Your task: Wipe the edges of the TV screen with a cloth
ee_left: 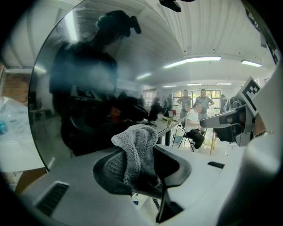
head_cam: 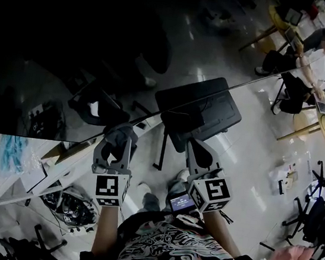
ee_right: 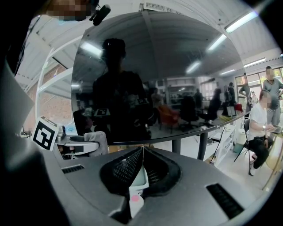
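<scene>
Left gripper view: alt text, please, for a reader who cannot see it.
The left gripper holds a grey fluffy cloth bunched between its black fingers, in front of a dark glossy TV screen that reflects the person's silhouette.

My left gripper (head_cam: 113, 149) is held out ahead of my chest, its jaws clamped on a grey cloth (ee_left: 138, 148). My right gripper (head_cam: 199, 158) is level just to its right, jaws pressed together.
</scene>
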Tool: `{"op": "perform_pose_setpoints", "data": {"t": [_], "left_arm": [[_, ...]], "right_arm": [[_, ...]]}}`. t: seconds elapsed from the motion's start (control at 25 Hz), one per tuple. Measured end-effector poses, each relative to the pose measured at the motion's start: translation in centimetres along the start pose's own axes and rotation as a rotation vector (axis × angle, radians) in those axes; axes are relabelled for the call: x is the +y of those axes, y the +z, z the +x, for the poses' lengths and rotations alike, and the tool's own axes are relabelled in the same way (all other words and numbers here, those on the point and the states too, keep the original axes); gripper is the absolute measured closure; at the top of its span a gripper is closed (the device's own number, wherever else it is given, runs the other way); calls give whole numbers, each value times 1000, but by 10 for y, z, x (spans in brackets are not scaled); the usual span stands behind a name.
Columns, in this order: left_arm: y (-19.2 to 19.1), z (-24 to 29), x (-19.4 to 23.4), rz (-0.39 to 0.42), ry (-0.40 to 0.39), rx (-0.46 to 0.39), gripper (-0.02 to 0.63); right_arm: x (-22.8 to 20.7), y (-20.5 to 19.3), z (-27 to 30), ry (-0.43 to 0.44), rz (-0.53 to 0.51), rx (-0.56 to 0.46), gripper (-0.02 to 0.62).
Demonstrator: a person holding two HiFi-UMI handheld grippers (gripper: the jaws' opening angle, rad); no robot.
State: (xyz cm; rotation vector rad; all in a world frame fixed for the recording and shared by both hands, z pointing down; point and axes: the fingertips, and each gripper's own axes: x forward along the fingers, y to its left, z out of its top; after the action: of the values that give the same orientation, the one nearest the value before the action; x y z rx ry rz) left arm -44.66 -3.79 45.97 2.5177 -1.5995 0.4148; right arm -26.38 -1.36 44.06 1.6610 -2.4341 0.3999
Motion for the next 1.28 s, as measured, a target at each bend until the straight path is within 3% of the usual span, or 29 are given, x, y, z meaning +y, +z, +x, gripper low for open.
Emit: {"op": "perform_pose_setpoints", "data": {"t": [1.28], "left_arm": [[14,44,-46,-42,-46,8,466]], "right_arm": [[-57,9,-2,-34,21,-5,565]]}}
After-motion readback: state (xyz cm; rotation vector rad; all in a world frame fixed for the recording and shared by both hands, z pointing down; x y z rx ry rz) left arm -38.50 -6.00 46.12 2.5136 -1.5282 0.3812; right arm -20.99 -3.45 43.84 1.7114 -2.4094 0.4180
